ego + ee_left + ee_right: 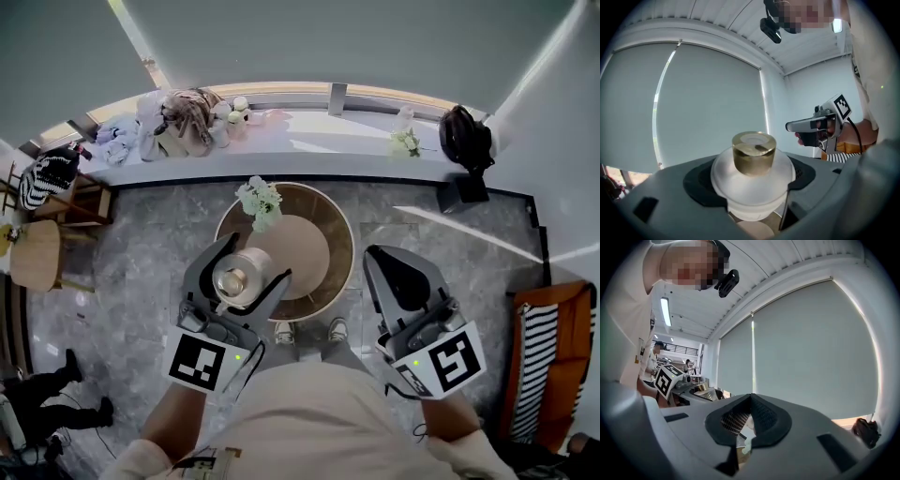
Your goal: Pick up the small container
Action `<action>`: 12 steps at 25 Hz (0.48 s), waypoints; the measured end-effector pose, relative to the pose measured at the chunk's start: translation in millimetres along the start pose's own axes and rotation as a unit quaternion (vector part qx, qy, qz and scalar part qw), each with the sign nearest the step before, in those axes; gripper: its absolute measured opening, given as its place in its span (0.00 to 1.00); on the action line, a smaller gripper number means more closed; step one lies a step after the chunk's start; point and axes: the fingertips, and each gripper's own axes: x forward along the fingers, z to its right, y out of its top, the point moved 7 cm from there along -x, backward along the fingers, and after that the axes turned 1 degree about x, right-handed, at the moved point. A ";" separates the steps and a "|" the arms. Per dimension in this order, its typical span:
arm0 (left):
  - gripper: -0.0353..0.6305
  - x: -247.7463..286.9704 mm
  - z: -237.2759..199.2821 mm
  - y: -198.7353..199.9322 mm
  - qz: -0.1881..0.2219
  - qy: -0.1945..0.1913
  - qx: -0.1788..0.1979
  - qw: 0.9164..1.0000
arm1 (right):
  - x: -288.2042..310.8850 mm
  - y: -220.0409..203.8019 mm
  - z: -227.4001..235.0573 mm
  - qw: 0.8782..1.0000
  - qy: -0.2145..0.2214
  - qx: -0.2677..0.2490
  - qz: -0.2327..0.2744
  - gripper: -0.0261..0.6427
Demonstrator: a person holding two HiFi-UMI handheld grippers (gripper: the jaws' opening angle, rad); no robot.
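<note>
- The left gripper (251, 261) has its jaws clamped on the small container (234, 278), a frosted white jar with a gold cap (753, 152).
- From the head view, the small container sits over the near left part of the round tabletop (342, 253), near a bunch of white flowers (260, 202).
- The right gripper (380, 258) has its jaws pressed together with nothing between them, and is held to the right of the tabletop, over the grey floor (450, 262).
</note>
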 end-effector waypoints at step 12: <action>0.56 -6.9 4.9 -2.5 -0.002 0.001 0.015 1.000 | -3.7 -8.0 -8.3 1.000 0.007 0.011 -0.016 0.05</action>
